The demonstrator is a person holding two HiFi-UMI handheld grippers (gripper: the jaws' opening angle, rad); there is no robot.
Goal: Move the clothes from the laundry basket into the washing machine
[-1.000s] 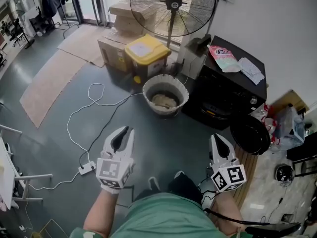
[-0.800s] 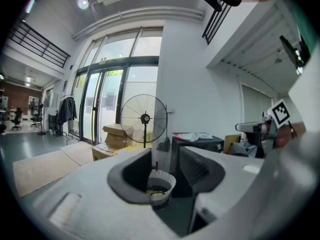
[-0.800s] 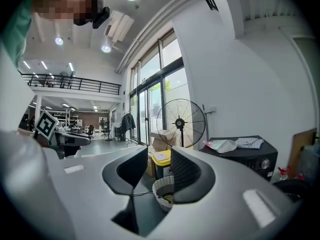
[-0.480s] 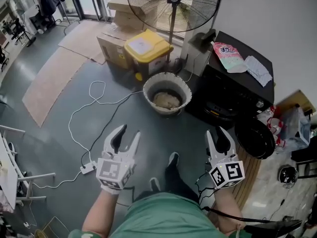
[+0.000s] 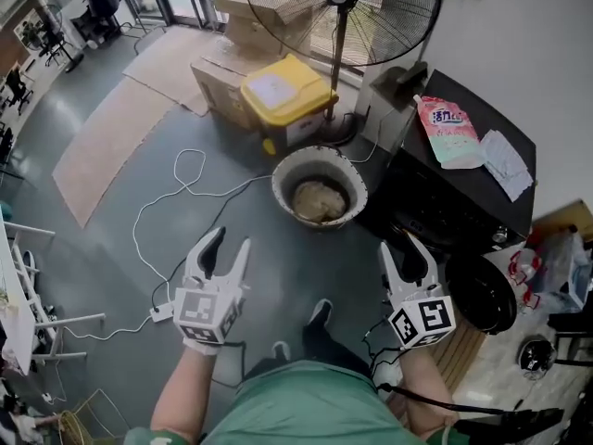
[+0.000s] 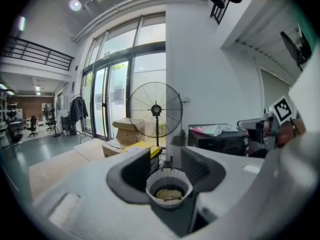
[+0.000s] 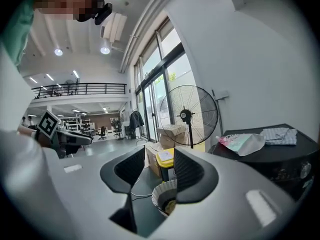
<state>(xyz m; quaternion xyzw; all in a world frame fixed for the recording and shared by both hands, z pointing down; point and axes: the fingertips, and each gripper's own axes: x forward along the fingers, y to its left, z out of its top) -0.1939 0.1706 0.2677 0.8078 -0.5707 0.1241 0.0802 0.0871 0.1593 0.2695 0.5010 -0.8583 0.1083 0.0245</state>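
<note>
Laundry basket [image 5: 278, 182] was white w/ a ribbed wall. Clothes [image 5: 320, 199] inside were beige-tan. Washing machine [image 5: 463, 188], right of the basket, was black, w/ a pink-and-green pouch [image 5: 448, 130] on top. Bin [image 5: 287, 93] behind the basket had a yellow lid. Floor [image 5: 306, 267] round the basket was grey, w/ a white cable [image 5: 176, 170] to its left.

The person holds both arms forward from the torso, side by side and well apart. The left forearm [image 5: 179, 392] carries the left gripper [image 5: 232, 240], which points ahead and slightly down with its jaws spread wide and nothing between them. The right forearm [image 5: 419, 399] carries the right gripper [image 5: 403, 246], which is near level. Its jaws are opening, part-way apart and empty.
</note>
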